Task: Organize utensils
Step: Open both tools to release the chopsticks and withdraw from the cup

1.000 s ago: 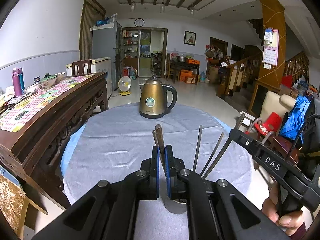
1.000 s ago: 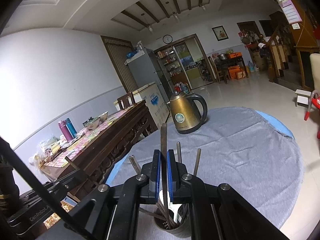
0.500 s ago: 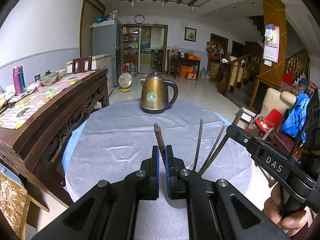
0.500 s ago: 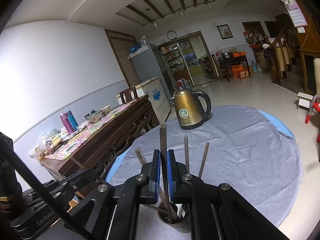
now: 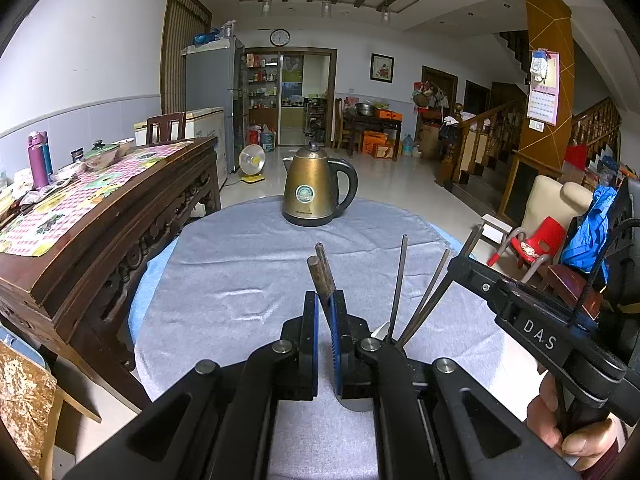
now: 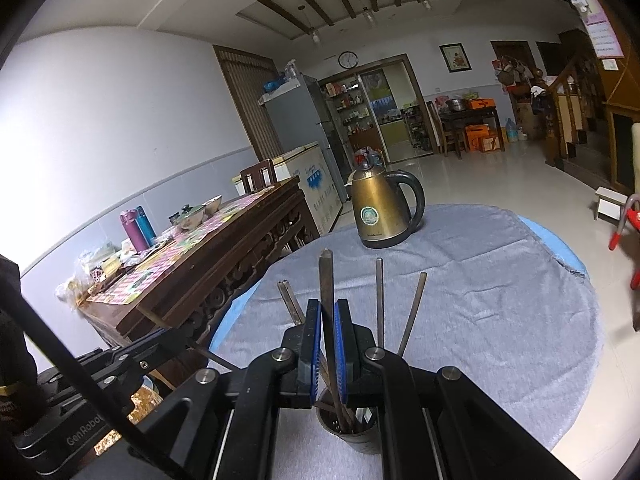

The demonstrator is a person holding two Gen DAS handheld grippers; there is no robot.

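Observation:
A dark metal cup [image 6: 352, 432] stands on the grey cloth of the round table [image 6: 480, 300], with several chopsticks [image 6: 379, 300] upright in it. My left gripper [image 5: 325, 320] is shut on a pair of brown chopsticks [image 5: 320, 272] above the cup [image 5: 356, 402]. My right gripper [image 6: 328, 328] is shut on one dark chopstick [image 6: 326, 280] whose lower end reaches into the cup. The right gripper's body [image 5: 540, 332] shows at the right of the left wrist view, the left gripper's body [image 6: 100, 400] at the lower left of the right wrist view.
A brass-coloured electric kettle [image 5: 314, 188] stands at the far side of the table. A dark carved wooden sideboard [image 5: 100, 216] with bottles and bowls runs along the left. Chairs [image 5: 536, 240] stand at the right.
Both grippers have sunk lower toward the cup, taking their chopsticks down with them. Both stay shut.

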